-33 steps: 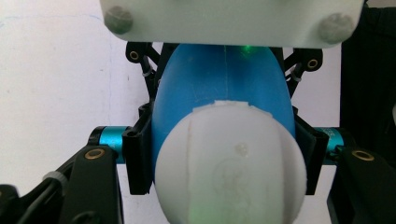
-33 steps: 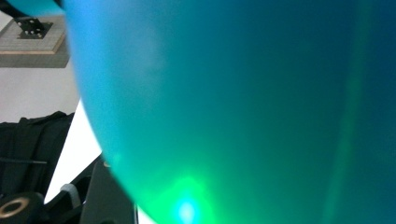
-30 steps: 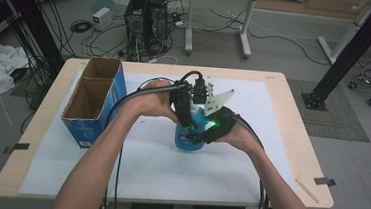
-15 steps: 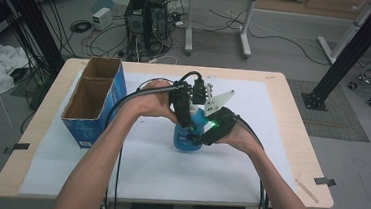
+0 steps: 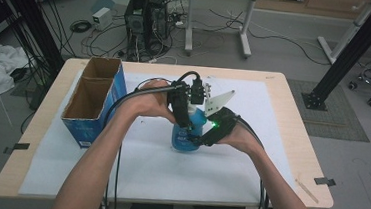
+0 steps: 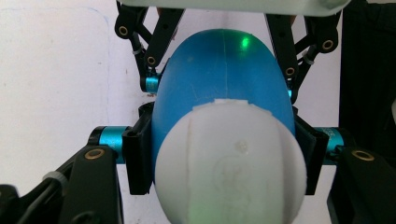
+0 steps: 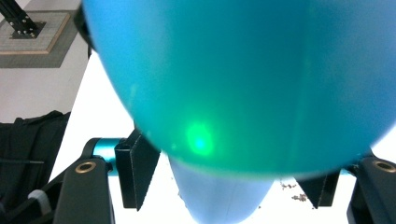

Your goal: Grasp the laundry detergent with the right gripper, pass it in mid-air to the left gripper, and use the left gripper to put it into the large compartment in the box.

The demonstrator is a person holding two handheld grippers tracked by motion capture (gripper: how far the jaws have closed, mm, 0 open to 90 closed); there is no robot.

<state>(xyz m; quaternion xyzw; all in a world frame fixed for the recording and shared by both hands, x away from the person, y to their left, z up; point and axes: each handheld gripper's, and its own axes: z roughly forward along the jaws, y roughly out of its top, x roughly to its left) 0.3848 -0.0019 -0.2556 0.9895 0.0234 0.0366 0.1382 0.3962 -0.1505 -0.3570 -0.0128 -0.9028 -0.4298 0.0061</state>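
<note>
Two handheld grippers meet at a blue bottle (image 5: 187, 137) standing on the surface, right of the cardboard box (image 5: 93, 100).

Left gripper (image 6: 219, 156) fingers clamp the bottle below its white cap (image 6: 231, 163). Right gripper (image 7: 229, 184) fingers have just been opening, apart around the bottle; its label and base are hidden by both hands.

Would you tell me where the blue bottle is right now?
In the high view the blue bottle stands mid-table between both grippers, right of the cardboard box.
</note>
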